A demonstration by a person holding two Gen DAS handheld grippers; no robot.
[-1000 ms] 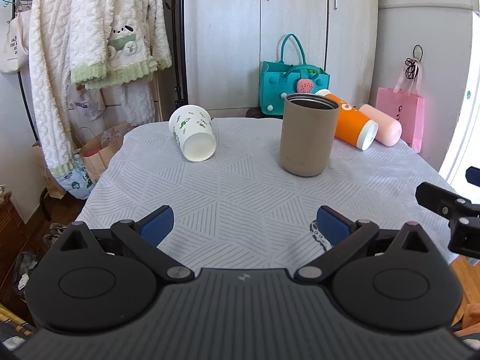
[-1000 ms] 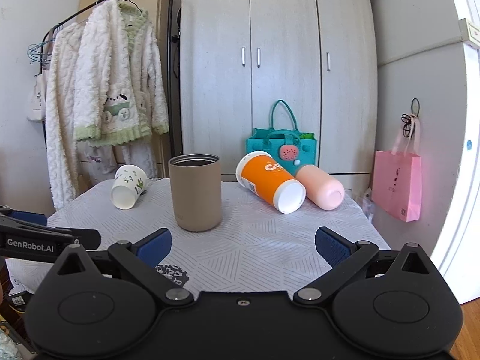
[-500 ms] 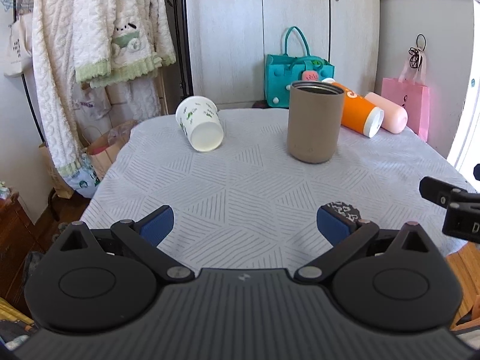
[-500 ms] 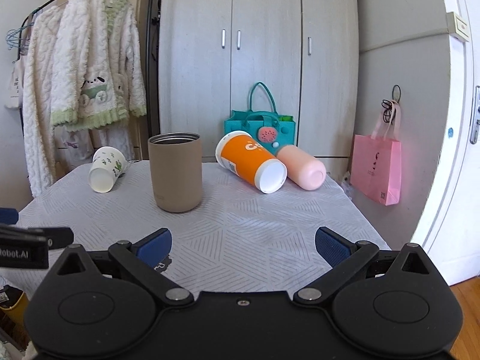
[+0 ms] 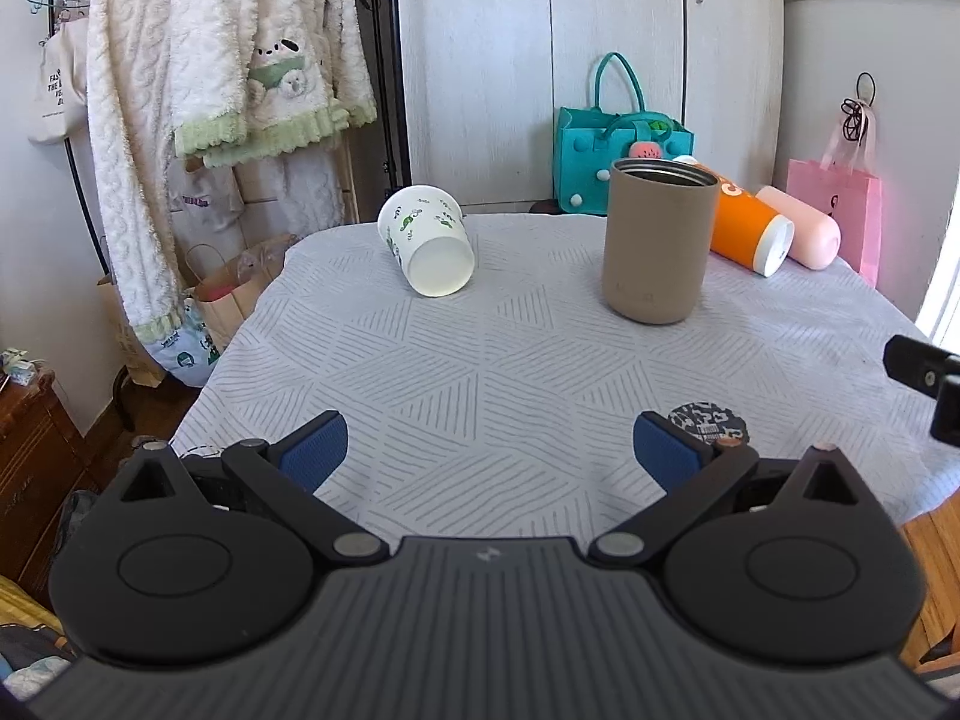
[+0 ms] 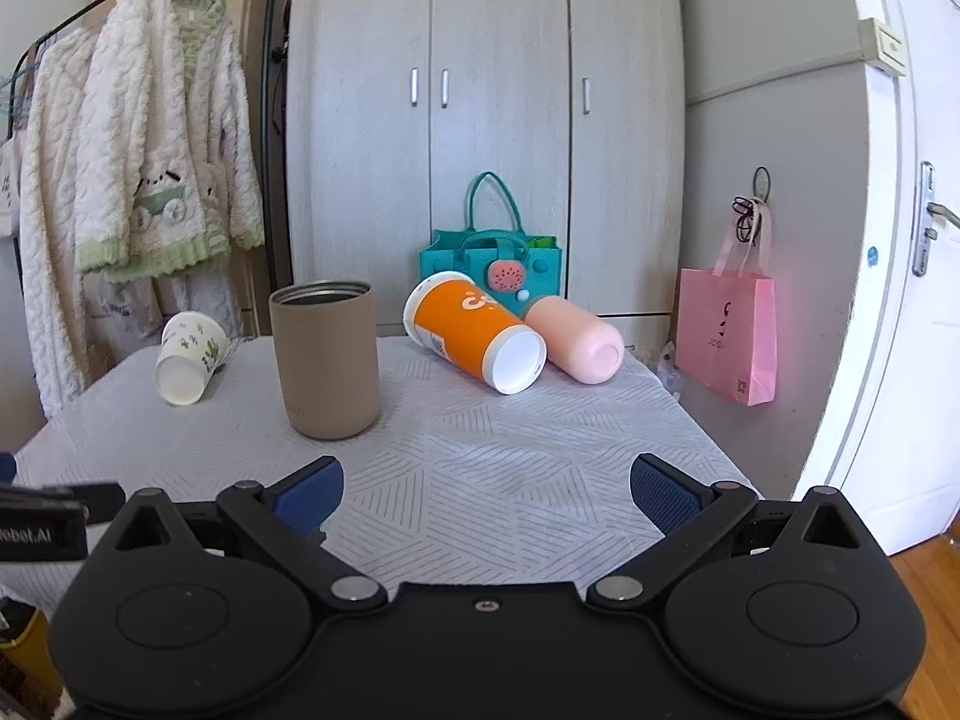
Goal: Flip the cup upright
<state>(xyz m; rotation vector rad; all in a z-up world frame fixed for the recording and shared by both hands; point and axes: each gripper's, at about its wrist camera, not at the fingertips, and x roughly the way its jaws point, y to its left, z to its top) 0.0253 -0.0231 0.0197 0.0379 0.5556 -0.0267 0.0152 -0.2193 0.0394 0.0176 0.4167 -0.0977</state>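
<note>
A tan cup [image 5: 659, 243] [image 6: 325, 359] stands upright on the table, mouth up. A white cup with green prints [image 5: 427, 248] [image 6: 188, 357] lies on its side at the far left. An orange cup [image 6: 474, 331] [image 5: 750, 229] and a pink cup [image 6: 575, 340] [image 5: 798, 227] lie on their sides at the far right. My left gripper [image 5: 489, 454] is open and empty over the near table edge. My right gripper [image 6: 486, 489] is open and empty, near the front edge, well short of the cups.
The table has a grey patterned cloth [image 5: 516, 360]. A small dark patterned patch [image 5: 708, 423] lies near my left gripper's right finger. Behind the table stand a teal bag [image 6: 489, 264], a pink bag [image 6: 726, 336], a wardrobe and hanging robes [image 5: 180, 90].
Both grippers have drawn back from the cups and risen a little, so the cups look farther off. Both stay open and empty. No cup has moved.
</note>
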